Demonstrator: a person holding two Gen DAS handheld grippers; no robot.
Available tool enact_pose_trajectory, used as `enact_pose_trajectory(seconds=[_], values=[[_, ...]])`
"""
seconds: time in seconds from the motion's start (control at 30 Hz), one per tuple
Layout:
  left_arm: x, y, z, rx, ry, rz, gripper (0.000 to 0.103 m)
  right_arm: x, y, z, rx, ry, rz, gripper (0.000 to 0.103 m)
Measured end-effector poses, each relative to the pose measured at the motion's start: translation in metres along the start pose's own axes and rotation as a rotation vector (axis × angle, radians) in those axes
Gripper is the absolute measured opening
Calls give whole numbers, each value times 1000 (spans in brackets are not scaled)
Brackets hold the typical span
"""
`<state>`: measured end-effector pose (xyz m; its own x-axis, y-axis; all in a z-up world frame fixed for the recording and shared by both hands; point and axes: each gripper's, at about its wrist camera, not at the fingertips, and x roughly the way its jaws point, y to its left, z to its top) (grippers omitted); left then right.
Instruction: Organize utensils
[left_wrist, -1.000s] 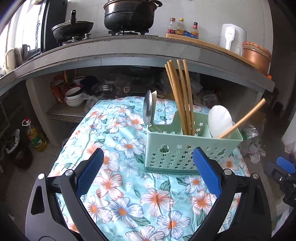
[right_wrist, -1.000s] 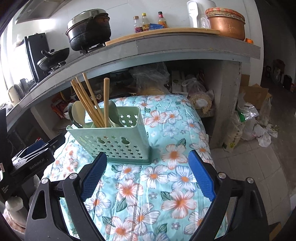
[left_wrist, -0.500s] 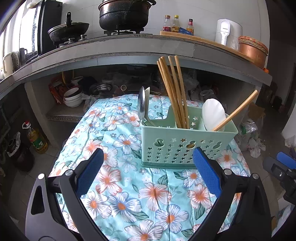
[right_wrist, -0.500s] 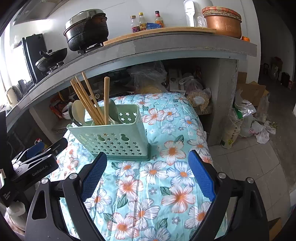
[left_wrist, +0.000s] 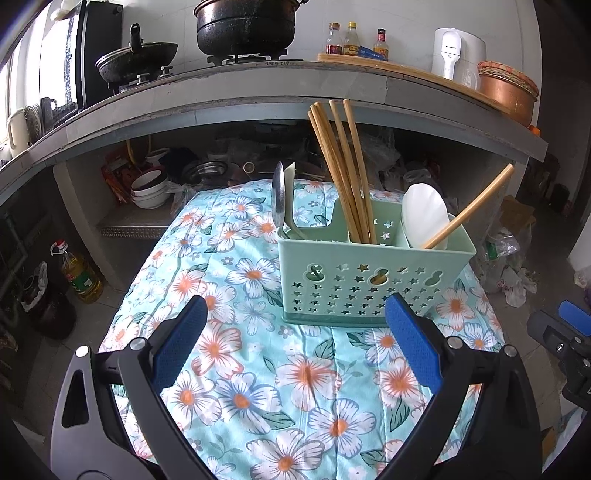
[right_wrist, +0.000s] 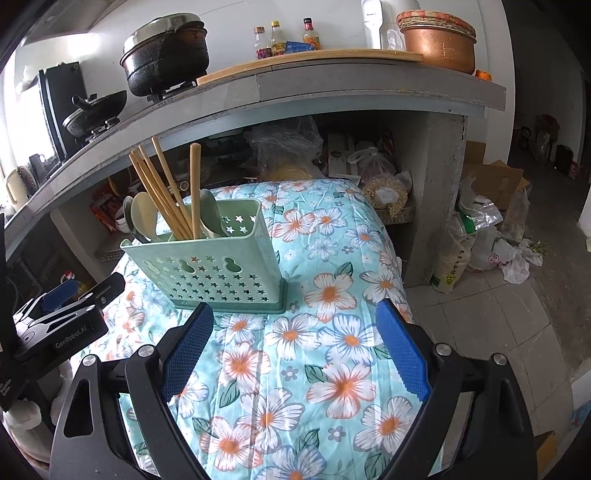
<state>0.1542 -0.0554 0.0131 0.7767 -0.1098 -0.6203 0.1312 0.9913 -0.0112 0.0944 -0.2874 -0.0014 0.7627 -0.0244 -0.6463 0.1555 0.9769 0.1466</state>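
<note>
In a cluttered kitchen, on a floral cloth (left_wrist: 258, 369), the light, stiff plastic caddy (left_wrist: 373, 280) stands just beyond our left gripper (left_wrist: 295, 343) and right gripper (right_wrist: 295, 343), both released and empty; we judge its rim the best hold.

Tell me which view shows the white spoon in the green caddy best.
Left wrist view: the white spoon faces the camera in the caddy's right-hand compartment, beside a leaning wooden handle. In the right wrist view it is mostly hidden behind the chopsticks.
</note>
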Motion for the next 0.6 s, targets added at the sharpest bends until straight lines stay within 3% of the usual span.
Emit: enact_pose_trajectory(seconds=[0.6], values=[[-11, 35, -7, -18, 6, 101, 93, -4, 0, 5, -33, -24, -77, 87]])
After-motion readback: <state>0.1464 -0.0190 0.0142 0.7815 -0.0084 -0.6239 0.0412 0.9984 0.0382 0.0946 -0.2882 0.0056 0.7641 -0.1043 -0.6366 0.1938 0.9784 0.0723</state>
